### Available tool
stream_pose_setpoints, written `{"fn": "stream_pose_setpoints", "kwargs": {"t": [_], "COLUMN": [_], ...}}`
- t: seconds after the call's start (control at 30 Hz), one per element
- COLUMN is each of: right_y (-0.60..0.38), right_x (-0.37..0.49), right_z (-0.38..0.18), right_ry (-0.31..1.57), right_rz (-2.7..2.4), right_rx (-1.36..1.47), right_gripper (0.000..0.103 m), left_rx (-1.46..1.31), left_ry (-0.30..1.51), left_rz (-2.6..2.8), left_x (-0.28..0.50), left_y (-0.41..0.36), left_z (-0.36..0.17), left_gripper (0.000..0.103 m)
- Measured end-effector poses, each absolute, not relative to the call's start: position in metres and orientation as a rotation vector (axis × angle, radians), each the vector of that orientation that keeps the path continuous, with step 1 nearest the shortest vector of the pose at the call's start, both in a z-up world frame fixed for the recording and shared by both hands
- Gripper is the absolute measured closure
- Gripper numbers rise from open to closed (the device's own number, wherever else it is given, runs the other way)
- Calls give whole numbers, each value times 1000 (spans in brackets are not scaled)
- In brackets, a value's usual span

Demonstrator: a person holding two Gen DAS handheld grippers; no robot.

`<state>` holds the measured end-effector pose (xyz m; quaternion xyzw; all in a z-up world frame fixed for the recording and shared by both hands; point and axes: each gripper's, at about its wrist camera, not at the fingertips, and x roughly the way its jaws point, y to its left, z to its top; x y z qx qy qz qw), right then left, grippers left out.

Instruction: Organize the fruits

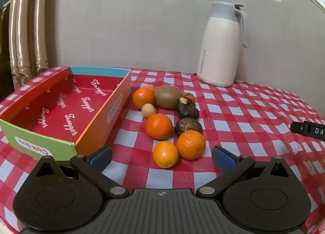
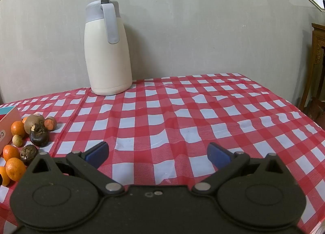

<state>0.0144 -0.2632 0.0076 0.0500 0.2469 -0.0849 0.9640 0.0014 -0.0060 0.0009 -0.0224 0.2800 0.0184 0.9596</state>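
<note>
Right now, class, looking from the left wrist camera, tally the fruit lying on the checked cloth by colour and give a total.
Orange fruits: 5, one mostly hidden
Green-brown kiwi: 1
Small tan fruit: 1
Dark brown fruits: 2
Brown-and-orange fruit: 1, partly hidden
Total: 10

Box, red inner floor and left inner wall: white script word repeated many times, reads about like "Faugger", exact letters uncertain. Box green end wall, white label: "Cloth Book", seen upside down, partly cut. Box orange side, white oval label: print too small to read. Black object at right edge: white letters "DA", rest out of frame.
</note>
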Motion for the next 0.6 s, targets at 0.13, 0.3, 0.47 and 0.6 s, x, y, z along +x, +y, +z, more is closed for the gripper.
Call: {"fn": "stream_pose_setpoints", "kwargs": {"t": [0.13,0.3,0.47,0.6], "right_y": [-263,-263,-263,-263], "right_x": [14,14,14,14], "right_z": [7,8,8,8], "right_ry": [500,499,498,499], "right_rz": [-172,-172,-172,-172], "right_rx": [100,102,103,102], "right_gripper": [0,0,0,0], "left_rx": [-69,-54,-27,-31], "left_ry": [559,557,560,557], "left_rz": [19,19,20,19], "left_x": [1,-1,0,0], "left_y": [-2,-1,-3,-1], "left_z": [0,-1,-3,-3], "left_gripper": [0,0,0,0]}}
